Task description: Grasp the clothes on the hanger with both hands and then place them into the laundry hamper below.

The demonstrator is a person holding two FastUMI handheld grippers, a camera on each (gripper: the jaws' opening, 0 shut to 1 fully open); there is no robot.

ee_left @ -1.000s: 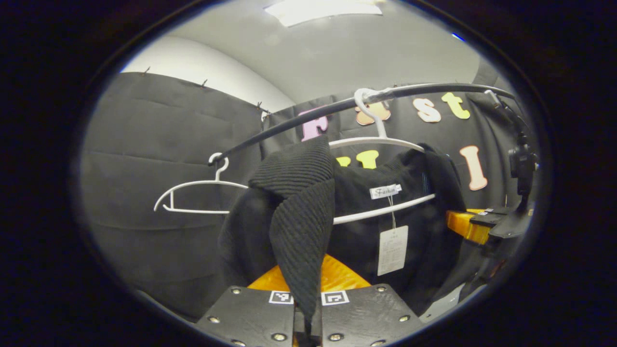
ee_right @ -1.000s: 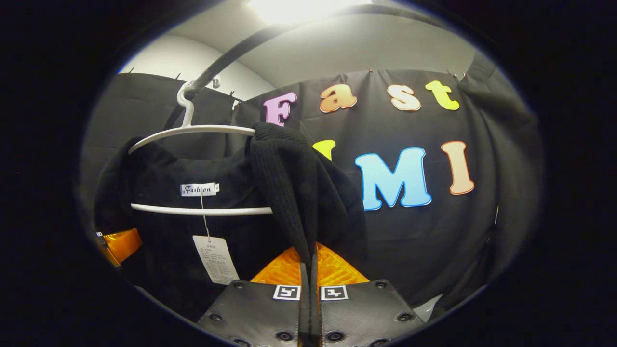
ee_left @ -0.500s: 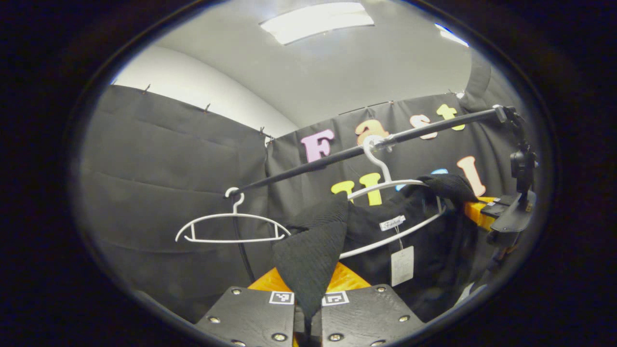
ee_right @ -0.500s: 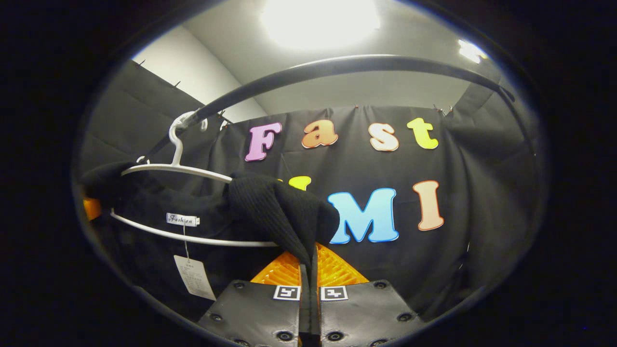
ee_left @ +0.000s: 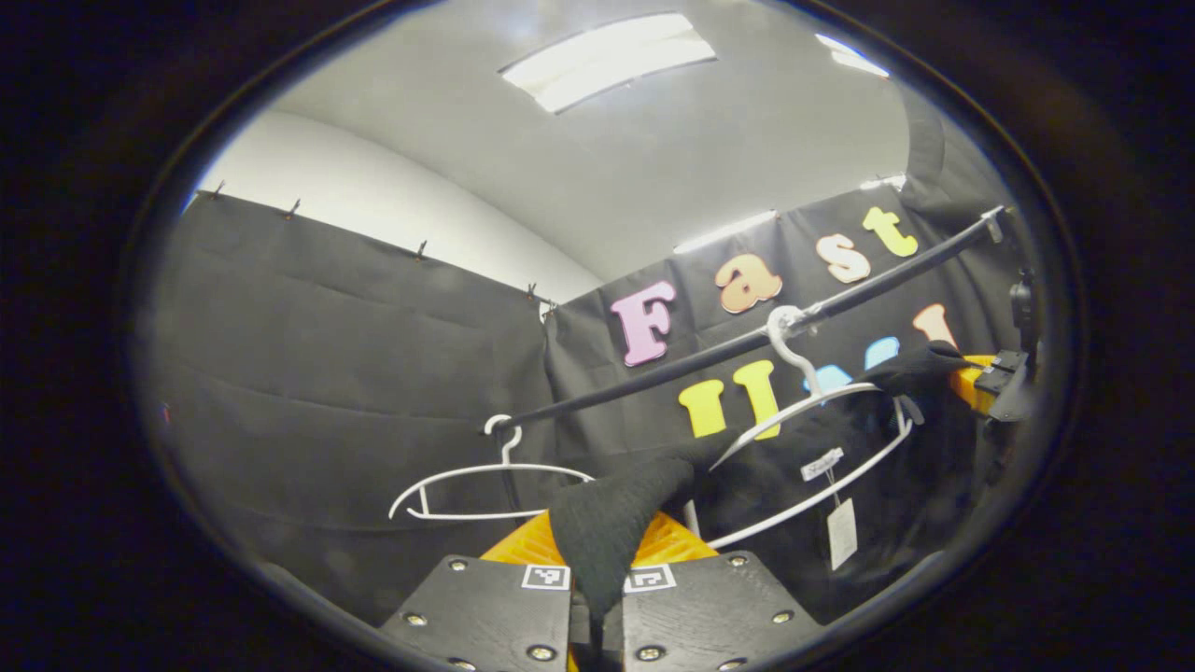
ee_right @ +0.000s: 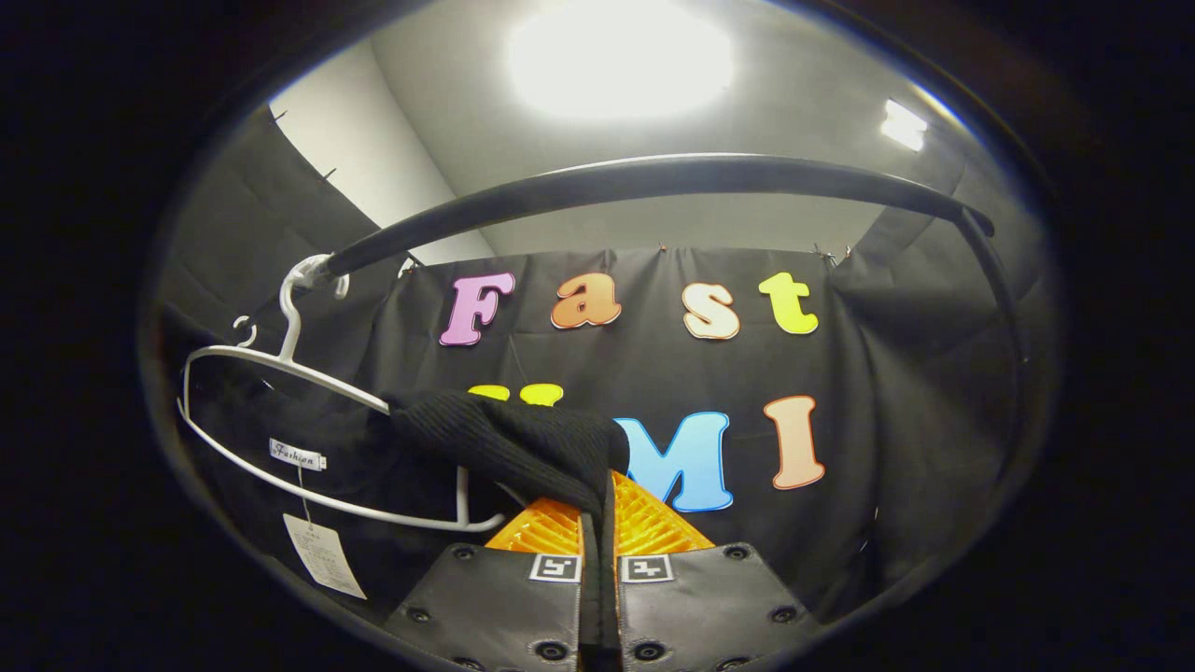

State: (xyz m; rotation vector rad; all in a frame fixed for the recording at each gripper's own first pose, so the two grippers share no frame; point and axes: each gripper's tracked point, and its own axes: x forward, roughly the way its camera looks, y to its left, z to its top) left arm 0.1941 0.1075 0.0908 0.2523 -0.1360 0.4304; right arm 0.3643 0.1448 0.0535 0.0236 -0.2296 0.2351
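Note:
A black knit garment (ee_left: 616,509) hangs at a white hanger (ee_left: 822,411) on the dark rail (ee_left: 672,369). My left gripper (ee_left: 597,560) is shut on one ribbed shoulder, which is pulled off the hanger's bare arm. Far right in the left gripper view, the right gripper (ee_left: 966,378) holds the other shoulder. In the right gripper view, my right gripper (ee_right: 597,513) is shut on a ribbed fold of the garment (ee_right: 504,443), drawn past the end of the tilted hanger (ee_right: 280,369). The garment's body and paper tag (ee_right: 322,555) hang below the hanger.
A second, bare white hanger (ee_left: 485,485) hangs on the rail to the left of the garment. The rail (ee_right: 653,177) arches overhead in the right gripper view. Black cloth walls close in behind and on both sides.
Both grippers have drawn back and apart from the hanger, each with a shoulder of the garment in it. The shoulders have slid off the hanger's arms, and the hanger now hangs tilted.

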